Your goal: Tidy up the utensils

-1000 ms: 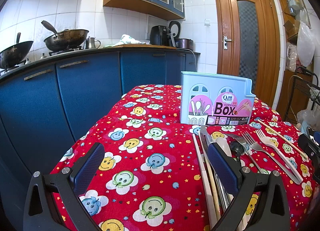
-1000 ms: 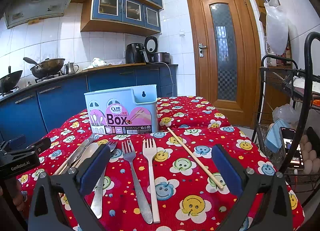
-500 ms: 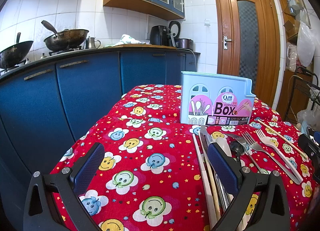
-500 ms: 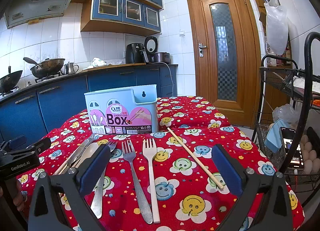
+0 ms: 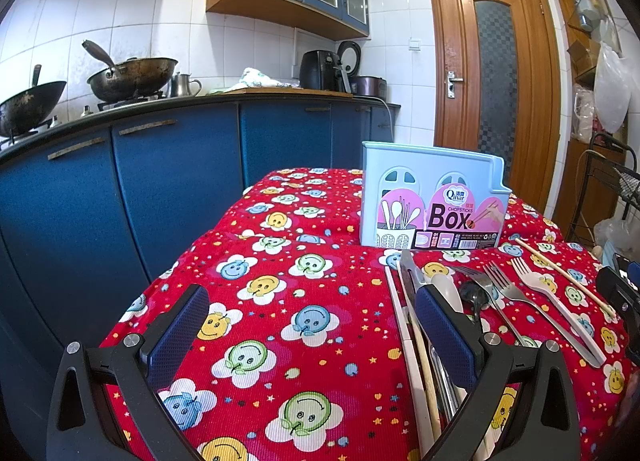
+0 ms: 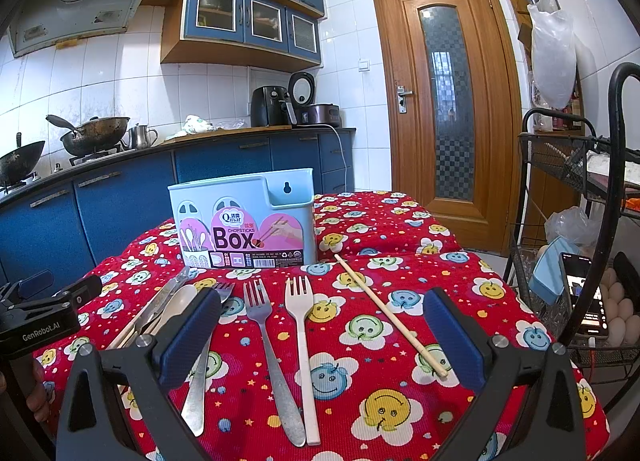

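- Left hand-held gripper [image 5: 312, 325]: jaws spread wide, grasping nothing, held low over the left part of the desk [image 5: 280, 261], which is covered by a red cloth printed with smiley-face flowers.
- Right hand-held gripper [image 6: 320, 325]: likewise released and empty, hovering over the near edge of the desk above the cutlery.
- Pale blue plastic utensil box with a pink "Chopsticks Box" label [image 6: 244, 221]: stands upright at the middle of the desk, behind all the utensils.
- Steel fork [image 6: 268, 353] and white plastic fork [image 6: 304, 349]: lie side by side, tines toward the box, between the right gripper's fingers.
- Single light wooden chopstick [image 6: 390, 315]: lies diagonally, just right of the white fork and apart from it.
- Cluster of a table knife, spoons and chopsticks [image 5: 420, 313]: lies in front of the box, partly hidden behind the left gripper's right finger.
- Blue kitchen cabinets [image 5: 160, 189] with two dark woks [image 5: 132, 77] on top stand behind the desk.
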### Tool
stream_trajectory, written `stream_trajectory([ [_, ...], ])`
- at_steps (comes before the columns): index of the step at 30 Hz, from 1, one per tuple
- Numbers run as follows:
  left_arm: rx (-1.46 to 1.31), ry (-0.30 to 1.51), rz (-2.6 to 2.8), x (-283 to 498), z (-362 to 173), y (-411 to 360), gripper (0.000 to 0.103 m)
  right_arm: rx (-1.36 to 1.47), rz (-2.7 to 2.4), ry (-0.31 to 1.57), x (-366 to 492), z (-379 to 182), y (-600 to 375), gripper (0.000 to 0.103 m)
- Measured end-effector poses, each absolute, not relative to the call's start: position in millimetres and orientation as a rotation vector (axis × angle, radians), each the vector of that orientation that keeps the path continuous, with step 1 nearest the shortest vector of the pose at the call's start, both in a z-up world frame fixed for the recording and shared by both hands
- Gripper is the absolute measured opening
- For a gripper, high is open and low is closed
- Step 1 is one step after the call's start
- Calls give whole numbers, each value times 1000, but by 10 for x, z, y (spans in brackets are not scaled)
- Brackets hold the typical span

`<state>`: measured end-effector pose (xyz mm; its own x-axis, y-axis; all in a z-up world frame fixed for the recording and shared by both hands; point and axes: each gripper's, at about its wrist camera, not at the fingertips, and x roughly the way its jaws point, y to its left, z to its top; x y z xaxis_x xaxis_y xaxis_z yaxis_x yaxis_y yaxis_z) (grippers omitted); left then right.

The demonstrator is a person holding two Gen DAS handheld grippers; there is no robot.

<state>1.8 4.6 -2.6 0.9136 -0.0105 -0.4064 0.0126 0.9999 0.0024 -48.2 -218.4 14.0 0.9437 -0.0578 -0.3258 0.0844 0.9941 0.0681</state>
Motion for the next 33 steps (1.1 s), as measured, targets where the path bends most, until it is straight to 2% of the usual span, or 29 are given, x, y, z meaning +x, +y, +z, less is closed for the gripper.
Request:
stream_trajectory([
  [24,2,424,-12,25,-26,35,102,94,-73,332,-465,138,-2180,103],
  [33,-25,527,-45,155,-35,78,102,130,-36,424,-366,153,-2287,103],
])
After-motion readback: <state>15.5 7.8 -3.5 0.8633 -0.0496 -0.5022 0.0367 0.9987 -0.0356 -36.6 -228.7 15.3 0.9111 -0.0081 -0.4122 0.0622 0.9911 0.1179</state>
